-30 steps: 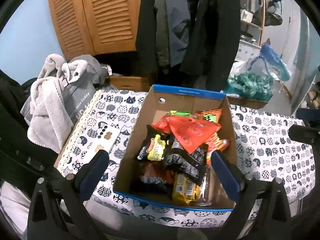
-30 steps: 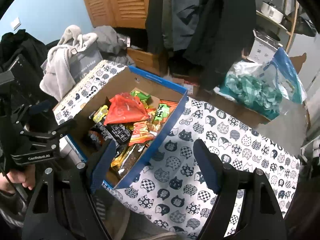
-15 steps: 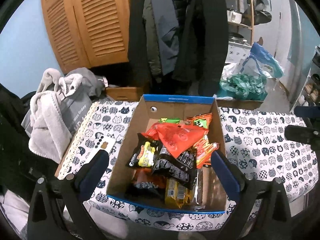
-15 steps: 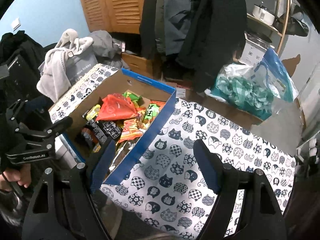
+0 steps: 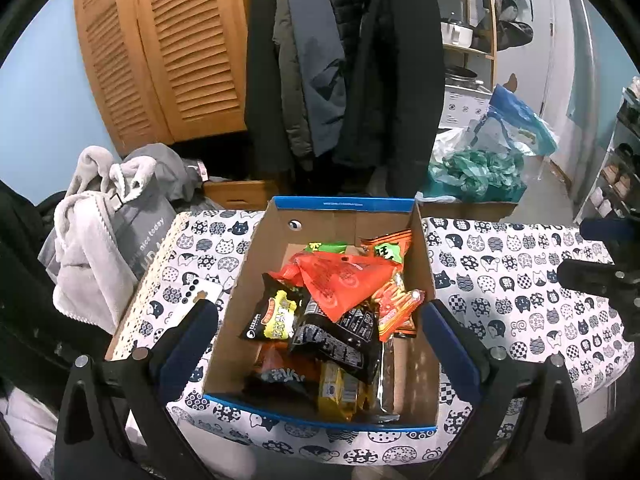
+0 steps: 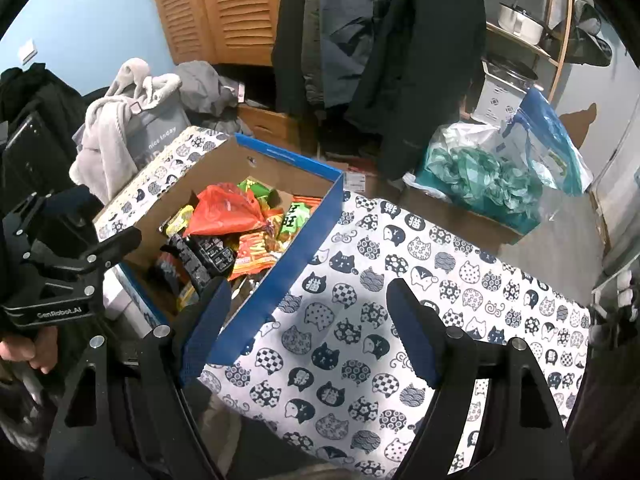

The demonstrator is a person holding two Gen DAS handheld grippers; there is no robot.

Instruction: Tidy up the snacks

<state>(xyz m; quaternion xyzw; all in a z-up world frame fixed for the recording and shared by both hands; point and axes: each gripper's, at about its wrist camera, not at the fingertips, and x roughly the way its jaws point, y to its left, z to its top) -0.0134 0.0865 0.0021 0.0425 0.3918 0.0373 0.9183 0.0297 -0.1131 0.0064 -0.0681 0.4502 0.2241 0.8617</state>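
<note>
A blue-rimmed cardboard box of mixed snack packets stands on the cat-print tablecloth. A red-orange bag lies on top, with black packets, a yellow-black packet and yellow packets below. My left gripper is open and empty, held above the box's near end. My right gripper is open and empty over the cloth beside the box's blue right wall. The red bag also shows in the right wrist view, as does the left gripper's body.
A white phone lies on the cloth left of the box. A grey towel and bag sit at the left table end. Coats hang behind, and a bag of green plastic sits at the back right. Louvred doors stand behind.
Both grippers have pulled back and risen a little, so the box and table look smaller and farther. Both stay open and empty. The snacks have not moved.
</note>
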